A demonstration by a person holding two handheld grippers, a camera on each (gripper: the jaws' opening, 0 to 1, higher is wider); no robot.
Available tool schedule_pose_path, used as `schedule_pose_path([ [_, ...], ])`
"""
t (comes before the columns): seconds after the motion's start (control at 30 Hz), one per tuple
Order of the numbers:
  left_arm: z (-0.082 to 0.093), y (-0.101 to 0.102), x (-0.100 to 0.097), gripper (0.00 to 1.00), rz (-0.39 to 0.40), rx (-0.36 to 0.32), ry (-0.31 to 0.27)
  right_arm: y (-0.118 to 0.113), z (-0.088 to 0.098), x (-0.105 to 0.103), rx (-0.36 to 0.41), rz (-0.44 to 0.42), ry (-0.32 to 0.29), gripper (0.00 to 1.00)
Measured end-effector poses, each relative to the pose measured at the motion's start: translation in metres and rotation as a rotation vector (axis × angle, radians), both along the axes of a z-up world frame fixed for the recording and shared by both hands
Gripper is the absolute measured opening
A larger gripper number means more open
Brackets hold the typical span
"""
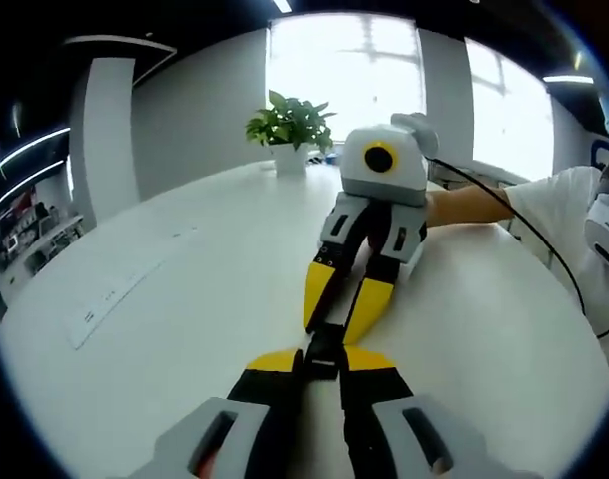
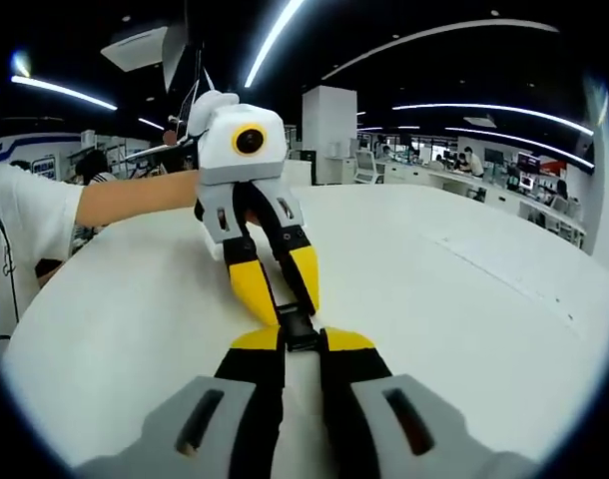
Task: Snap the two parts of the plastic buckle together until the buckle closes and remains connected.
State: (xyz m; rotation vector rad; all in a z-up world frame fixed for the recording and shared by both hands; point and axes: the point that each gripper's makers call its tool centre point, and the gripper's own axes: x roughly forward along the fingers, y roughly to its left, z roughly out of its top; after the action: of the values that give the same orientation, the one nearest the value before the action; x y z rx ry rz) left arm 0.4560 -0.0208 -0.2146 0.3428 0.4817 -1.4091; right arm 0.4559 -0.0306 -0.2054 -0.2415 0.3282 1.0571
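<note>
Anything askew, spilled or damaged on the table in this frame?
Nothing stands out. The black buckle is held between the left tongs and the right tongs, tip to tip over the white table. A potted plant stands upright at the far edge.

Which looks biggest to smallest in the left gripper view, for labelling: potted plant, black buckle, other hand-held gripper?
1. Right hand-held gripper, largest, though nearness inflates it.
2. Potted plant, far back on the white table.
3. Black buckle, smallest.

buckle (image 1: pixel 325 351) on table (image 1: pixel 165 299), between both grippers' jaws | plant (image 1: pixel 291 128) behind, far edge
</note>
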Motion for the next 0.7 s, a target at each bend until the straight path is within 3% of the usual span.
schedule_pose_path([
  [0.47, 0.002, 0.0, 0.001, 0.24, 0.029, -0.007, 0.015, -0.002, -0.002, 0.002, -0.006, -0.013, -0.011, 0.2],
  [0.7, 0.017, 0.002, -0.001, 0.27, 0.053, -0.081, 0.037, -0.005, 0.009, -0.001, 0.031, -0.03, -0.022, 0.24],
])
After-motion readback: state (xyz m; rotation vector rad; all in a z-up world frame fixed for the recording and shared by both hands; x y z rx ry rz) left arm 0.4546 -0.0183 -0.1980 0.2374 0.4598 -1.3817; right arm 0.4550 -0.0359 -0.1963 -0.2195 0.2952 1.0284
